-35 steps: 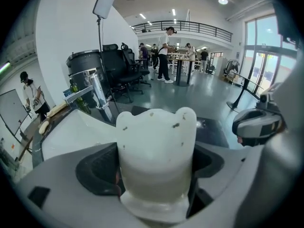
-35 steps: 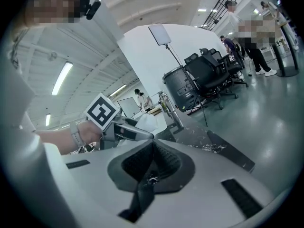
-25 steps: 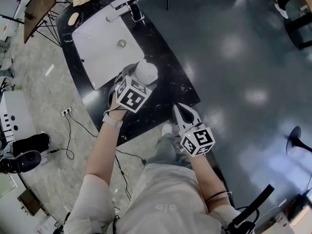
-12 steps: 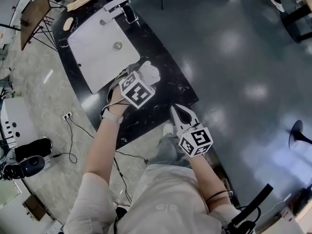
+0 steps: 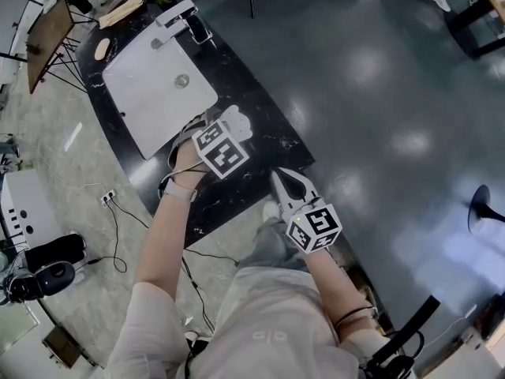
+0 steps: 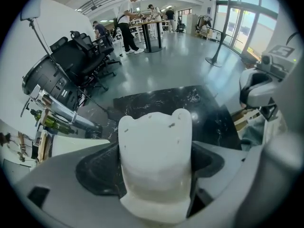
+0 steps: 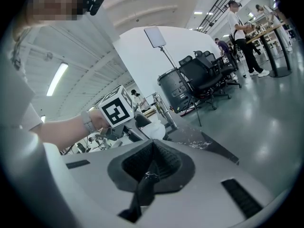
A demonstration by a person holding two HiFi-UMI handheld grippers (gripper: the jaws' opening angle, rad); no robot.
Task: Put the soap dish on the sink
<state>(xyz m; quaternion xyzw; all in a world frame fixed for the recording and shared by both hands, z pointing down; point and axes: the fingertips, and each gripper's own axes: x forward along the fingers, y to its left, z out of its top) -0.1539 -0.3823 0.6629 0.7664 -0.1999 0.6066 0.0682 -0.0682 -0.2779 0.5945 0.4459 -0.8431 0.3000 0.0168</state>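
The white soap dish (image 5: 240,121) hangs just above the black marble counter (image 5: 264,144), off the near right corner of the white square sink (image 5: 154,93). My left gripper (image 5: 231,129) is shut on it. In the left gripper view the soap dish (image 6: 154,148) fills the middle, pinched between the jaws of the left gripper (image 6: 155,179), its scalloped edge pointing away. My right gripper (image 5: 285,185) is shut on nothing and hovers off the counter's near edge. The right gripper view looks past the right gripper (image 7: 147,178) toward the left gripper's marker cube (image 7: 116,110).
A faucet (image 5: 178,14) stands at the sink's far side, and a small oval object (image 5: 101,49) lies on the counter beyond the sink. Cables and a power strip (image 5: 106,200) lie on the floor to the left. Office chairs (image 6: 85,56) stand further off.
My left gripper has turned a little and drifted slightly away from the sink's corner with the soap dish held. The right gripper has hardly moved.
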